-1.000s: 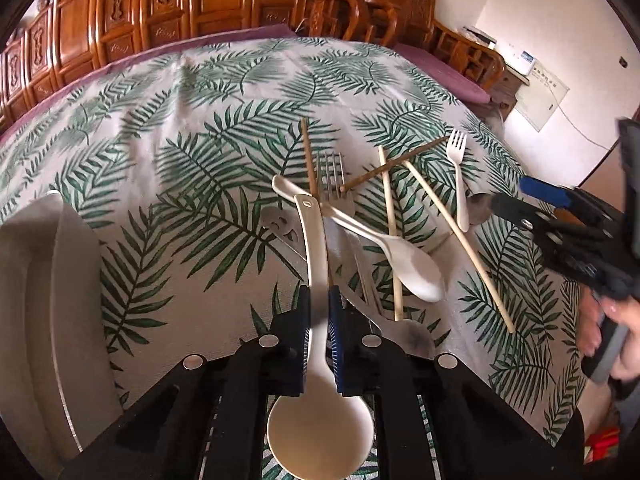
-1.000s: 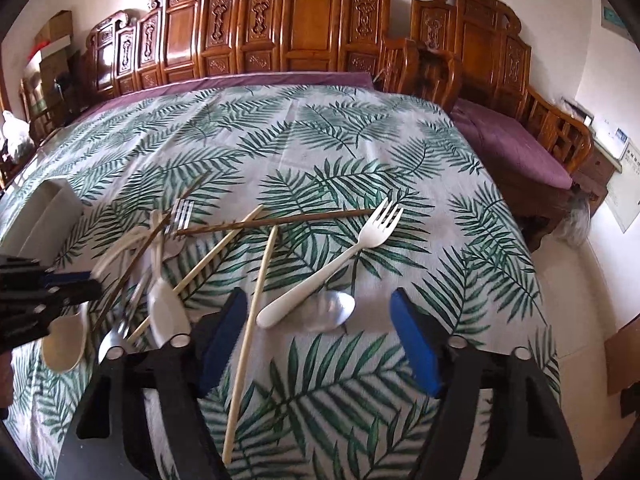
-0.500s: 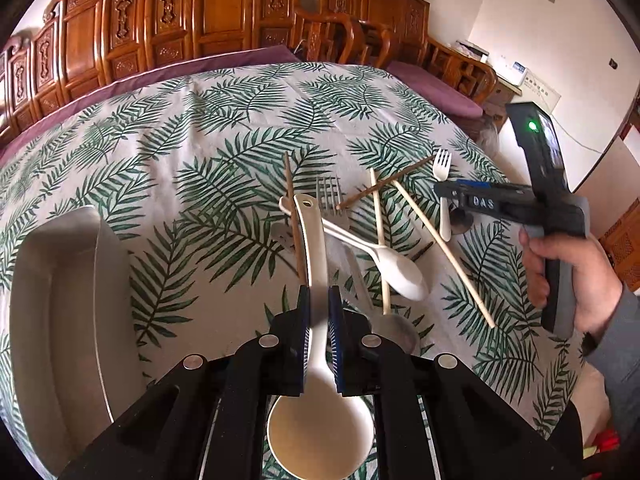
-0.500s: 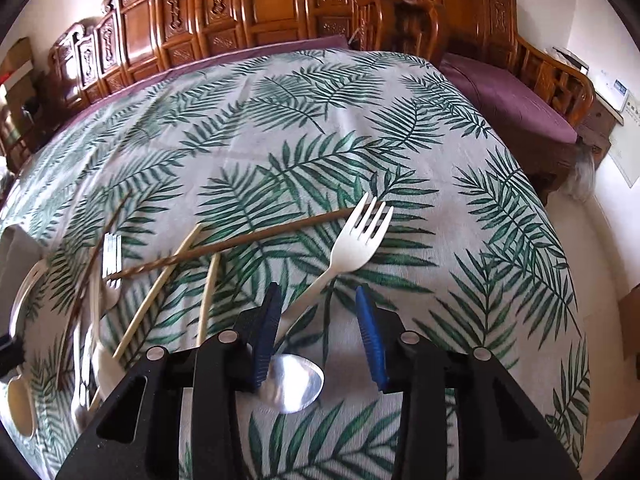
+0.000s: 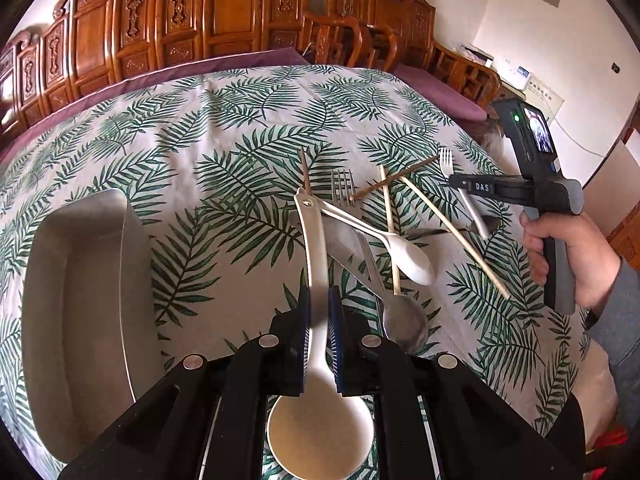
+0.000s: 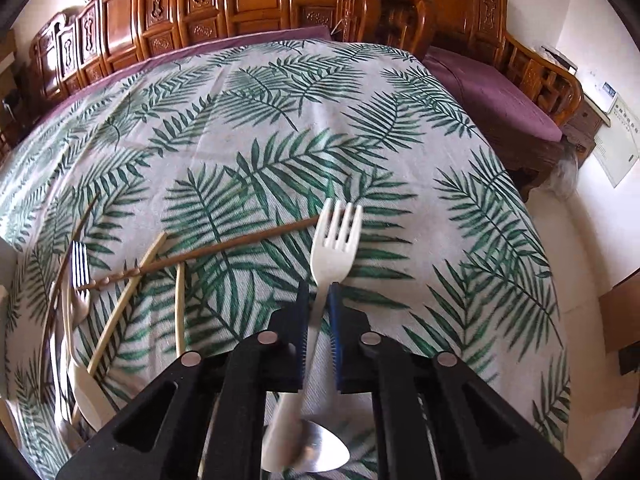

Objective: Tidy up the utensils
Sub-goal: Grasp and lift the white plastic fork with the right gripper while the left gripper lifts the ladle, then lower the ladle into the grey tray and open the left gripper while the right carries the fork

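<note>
My left gripper is shut on the handle of a large white ladle spoon, whose bowl hangs below the jaws. My right gripper has its jaws closing on the handle of a white fork, and the pads touch it. In the left wrist view the right gripper sits at the right, in a person's hand. On the cloth lie a white spoon, a metal fork, a metal spoon, pale chopsticks and brown chopsticks. A second metal spoon lies under the fork's handle.
A metal tray stands on the left of the palm-leaf tablecloth. Carved wooden chairs line the far side. The table's right edge drops to the floor close to my right gripper.
My right gripper came down over the white fork and its jaws closed from wide apart onto the handle. My left gripper kept the ladle spoon and drew back a little, showing more of the tray.
</note>
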Demonstrator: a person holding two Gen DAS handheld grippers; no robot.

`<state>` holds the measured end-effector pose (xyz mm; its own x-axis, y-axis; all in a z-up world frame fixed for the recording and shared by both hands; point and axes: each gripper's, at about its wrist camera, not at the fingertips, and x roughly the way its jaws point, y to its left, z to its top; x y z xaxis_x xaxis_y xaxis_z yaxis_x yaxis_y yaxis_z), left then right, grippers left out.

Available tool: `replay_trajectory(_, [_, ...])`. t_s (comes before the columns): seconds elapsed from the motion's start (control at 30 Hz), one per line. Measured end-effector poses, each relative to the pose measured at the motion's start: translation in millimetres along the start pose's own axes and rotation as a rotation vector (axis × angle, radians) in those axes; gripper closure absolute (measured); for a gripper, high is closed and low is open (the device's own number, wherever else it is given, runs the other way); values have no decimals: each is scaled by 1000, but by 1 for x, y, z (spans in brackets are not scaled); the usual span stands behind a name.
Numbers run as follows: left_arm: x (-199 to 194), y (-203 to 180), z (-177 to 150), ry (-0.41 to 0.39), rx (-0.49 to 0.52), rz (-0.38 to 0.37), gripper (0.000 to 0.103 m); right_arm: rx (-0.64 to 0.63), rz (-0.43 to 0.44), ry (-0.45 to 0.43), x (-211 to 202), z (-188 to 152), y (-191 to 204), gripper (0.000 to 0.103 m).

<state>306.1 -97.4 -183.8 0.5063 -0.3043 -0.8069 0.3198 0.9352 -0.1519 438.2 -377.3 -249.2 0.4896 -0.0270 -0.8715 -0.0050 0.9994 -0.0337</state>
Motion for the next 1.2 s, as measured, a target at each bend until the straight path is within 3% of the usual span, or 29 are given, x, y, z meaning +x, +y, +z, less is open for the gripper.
replay_trajectory(0.13, [-7,-1,-1,-11,-4,-1,95,-1,4,13,-5,-5,-5,96])
replay_trajectory(0.5, [-40,6,5,-63,-3,17,95,-34,37,-60,-53,-11,5,96])
replay_trajectory(0.83, [-78,43,14,-116,-35,77,95,-146,135,-134,-105,-12,71,96])
replay_trajectory(1.2, [-86,103,10,-109,-94,172,95,-252,258,-176,-141,-19,153,96])
